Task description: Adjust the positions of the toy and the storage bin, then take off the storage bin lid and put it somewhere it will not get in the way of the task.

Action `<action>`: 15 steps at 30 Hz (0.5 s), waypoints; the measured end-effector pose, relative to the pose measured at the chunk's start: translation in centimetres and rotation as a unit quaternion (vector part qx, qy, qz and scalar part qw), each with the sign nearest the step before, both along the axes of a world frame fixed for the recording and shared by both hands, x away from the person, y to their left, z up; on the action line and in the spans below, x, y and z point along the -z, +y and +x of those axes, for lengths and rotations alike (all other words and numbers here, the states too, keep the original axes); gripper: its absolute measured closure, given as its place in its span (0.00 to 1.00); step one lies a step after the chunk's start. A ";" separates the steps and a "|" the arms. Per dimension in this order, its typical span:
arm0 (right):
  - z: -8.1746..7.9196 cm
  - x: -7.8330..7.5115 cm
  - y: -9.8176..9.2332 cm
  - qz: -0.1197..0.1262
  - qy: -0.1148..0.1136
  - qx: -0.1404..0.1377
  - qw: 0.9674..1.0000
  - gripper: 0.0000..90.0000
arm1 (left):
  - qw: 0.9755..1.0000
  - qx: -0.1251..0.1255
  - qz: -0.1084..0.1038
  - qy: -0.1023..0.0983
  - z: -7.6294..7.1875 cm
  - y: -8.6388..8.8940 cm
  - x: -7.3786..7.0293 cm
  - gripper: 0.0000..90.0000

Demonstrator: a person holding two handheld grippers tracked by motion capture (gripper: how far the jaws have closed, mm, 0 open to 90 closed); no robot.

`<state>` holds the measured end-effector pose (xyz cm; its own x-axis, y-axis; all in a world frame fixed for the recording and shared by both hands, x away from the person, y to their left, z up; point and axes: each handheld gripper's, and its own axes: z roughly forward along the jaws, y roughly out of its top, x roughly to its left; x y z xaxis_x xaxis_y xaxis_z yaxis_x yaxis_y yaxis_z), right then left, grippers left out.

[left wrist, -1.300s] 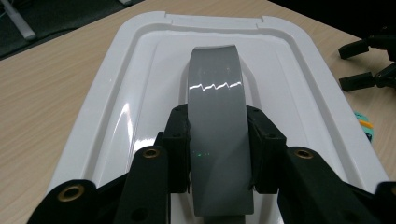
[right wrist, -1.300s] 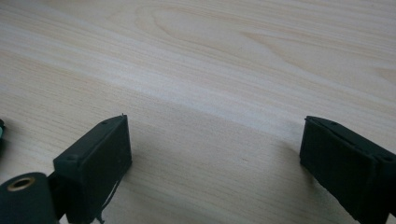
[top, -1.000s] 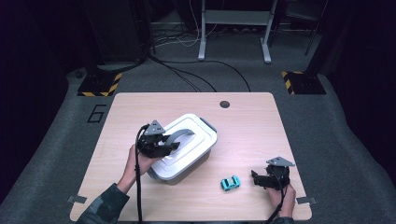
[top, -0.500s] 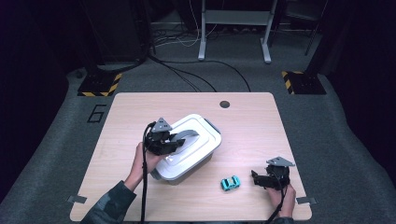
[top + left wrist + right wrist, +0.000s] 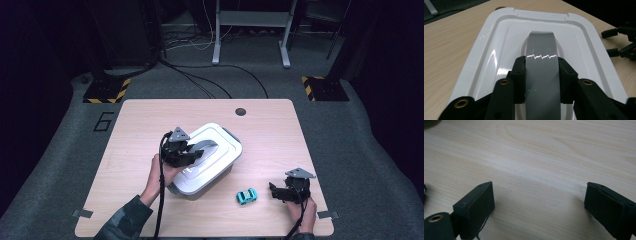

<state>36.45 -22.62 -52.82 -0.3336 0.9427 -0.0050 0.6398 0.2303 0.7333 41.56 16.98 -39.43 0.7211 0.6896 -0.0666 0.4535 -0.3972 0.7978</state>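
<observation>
A white lidded box (image 5: 220,162) stands in the middle of the wooden table (image 5: 280,135). My left gripper (image 5: 192,154) lies over its lid, shut on the grey arched handle (image 5: 206,146). In the left gripper view both pads press the sides of the handle (image 5: 541,52) above the white lid (image 5: 496,50); the jaws have just been opening a little with the handle still between them. My right gripper (image 5: 274,192) rests open near the table's front right, with only bare wood between its jaws (image 5: 539,200). A small turquoise toy car (image 5: 246,195) sits just left of it.
A round cable hole (image 5: 240,111) lies at the table's far edge. The far right gripper (image 5: 621,42) shows beyond the box in the left gripper view. Dark floor with cables and stand legs surrounds the table.
My left gripper has edged to the right over the lid to the handle. The right gripper and the toy car have not moved.
</observation>
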 end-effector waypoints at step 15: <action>0.0 0.0 0.0 0.000 0.000 0.000 1.000 0.10 | 0.998 0.018 0.058 -0.028 0.6 -1.5 -1.6 0.73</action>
